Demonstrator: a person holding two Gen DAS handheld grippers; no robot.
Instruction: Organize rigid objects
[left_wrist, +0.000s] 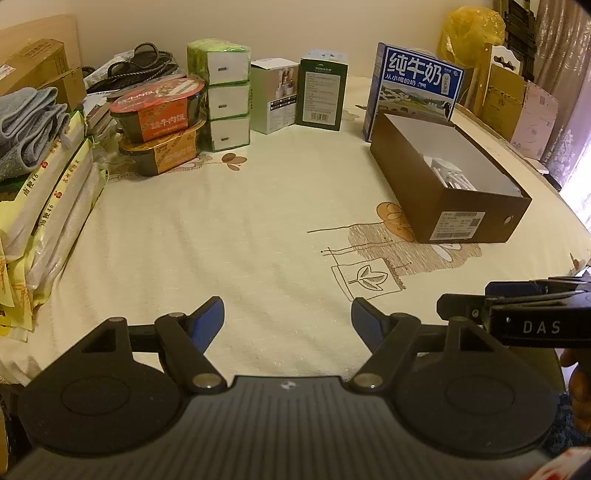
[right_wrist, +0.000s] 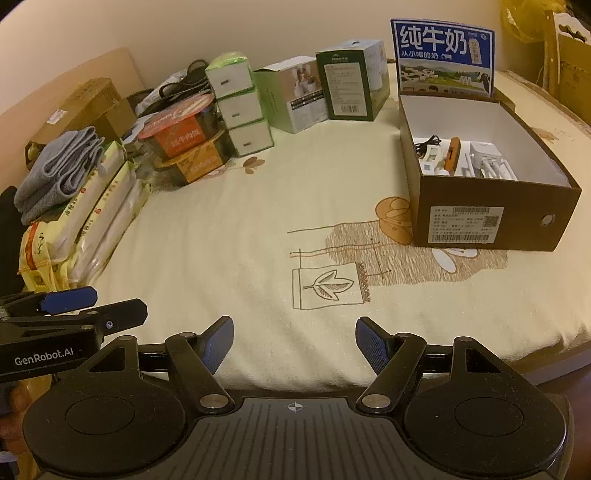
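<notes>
Both empty-handed, left gripper (left_wrist: 287, 319) and right gripper (right_wrist: 294, 339) spread wide above bare tablecloth (right_wrist: 229, 236) — rigid items already in the brown shoebox (right_wrist: 491, 225) at right, yet risking toppling the stacked meal bowls (right_wrist: 188, 144) — or neighbouring cartons — through a careless reach

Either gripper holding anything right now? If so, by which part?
Nothing held. Left gripper and right gripper both stand open over bare tablecloth, with nothing between the fingers. The brown box sits untouched.
</notes>
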